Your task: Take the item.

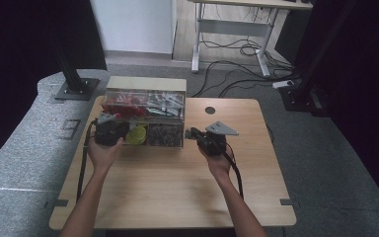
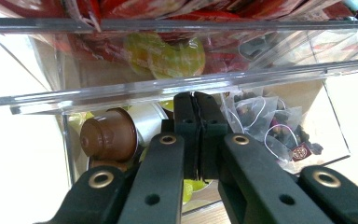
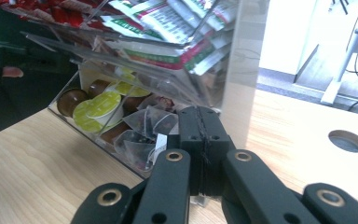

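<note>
both forearms come in from the near edge of the wooden table [image 1: 177, 192]. left gripper [image 2: 196, 100] has its jaws pressed together with nothing between them, tips right at the front of the clear organizer box [image 1: 145, 118], close to a brown coffee capsule [image 2: 108, 135] and tea bags [image 2: 270, 126] in the lower compartments. right gripper [image 3: 200, 114] is likewise closed and empty, just beside the box's right end, near green-lidded capsules [image 3: 95, 109]; sachets [image 3: 177, 28] fill the upper tier
</note>
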